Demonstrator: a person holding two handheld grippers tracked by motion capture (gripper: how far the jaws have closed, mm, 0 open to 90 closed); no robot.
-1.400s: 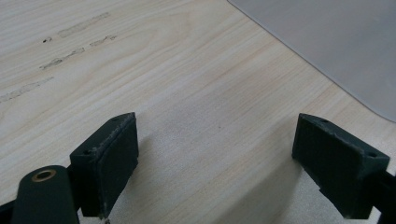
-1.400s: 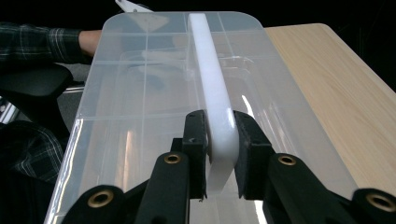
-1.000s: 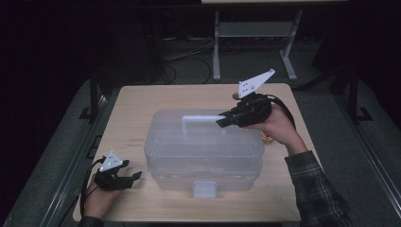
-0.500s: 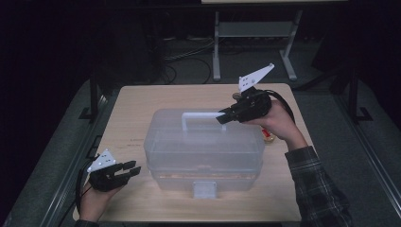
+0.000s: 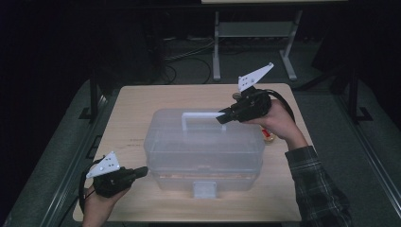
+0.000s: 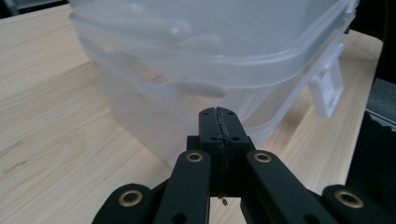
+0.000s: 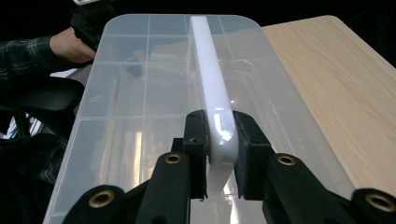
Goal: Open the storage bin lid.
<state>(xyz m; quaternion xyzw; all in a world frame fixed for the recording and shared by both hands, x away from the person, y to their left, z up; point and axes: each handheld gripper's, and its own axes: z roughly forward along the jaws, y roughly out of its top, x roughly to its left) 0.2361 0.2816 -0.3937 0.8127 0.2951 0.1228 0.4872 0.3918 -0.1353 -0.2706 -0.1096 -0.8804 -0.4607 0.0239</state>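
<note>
R gripper jaws clamped on stiff white handle of light, slick plastic box, frame centre; L gripper jaws just closed together, empty.

A dark lab or studio: wooden table, floor cables, metal stand.

The left gripper is black, with a grey three-cornered plate on top dotted with small dark holes, and a black cable looping from its rear. Its two jaws are flat black links joined by brass-ringed pivots (small screws sit near the tips). The right gripper has the same build: black body, pale triangular plate, thick black cable arching behind. The person's right forearm wears a dark plaid sleeve with a buttoned cuff. Both hands are bare, without gloves.
</note>
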